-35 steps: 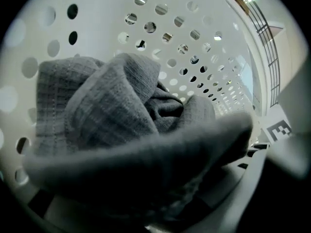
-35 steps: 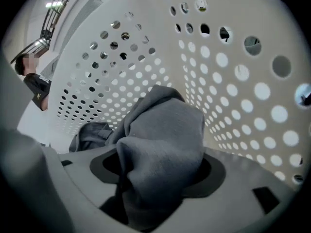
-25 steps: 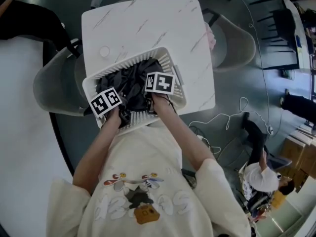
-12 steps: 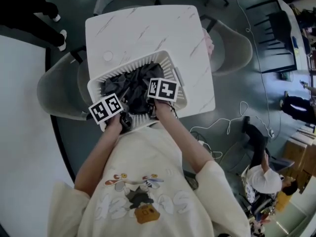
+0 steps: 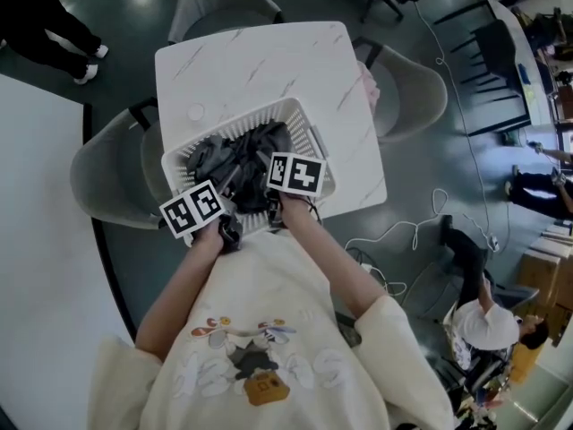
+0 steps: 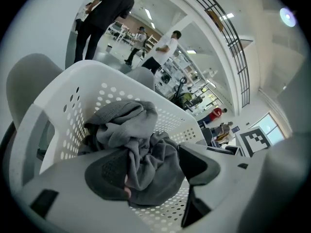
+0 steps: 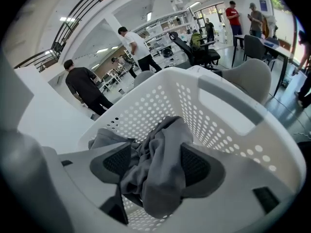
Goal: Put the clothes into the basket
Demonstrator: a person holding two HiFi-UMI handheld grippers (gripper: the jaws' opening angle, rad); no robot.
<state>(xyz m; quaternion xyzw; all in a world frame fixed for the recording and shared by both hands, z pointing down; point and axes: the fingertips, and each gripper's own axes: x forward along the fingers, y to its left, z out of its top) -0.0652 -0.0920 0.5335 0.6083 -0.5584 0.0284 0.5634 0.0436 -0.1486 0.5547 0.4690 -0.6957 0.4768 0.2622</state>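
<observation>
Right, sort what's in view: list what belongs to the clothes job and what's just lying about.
Job:
- crumpled grey clothes
- white perforated plastic basket
- left claw and right claw, both shut on the clothes

Lying about:
- white marbled square table, which only bears the basket
- grey shell chairs
- small white disc on the table

Dim overhead view; fisheye-warped, bright gripper views.

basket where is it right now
Head view, centre: the basket sits at the near edge of the white table, holding grey clothes gripped by the left gripper and right gripper.
</observation>
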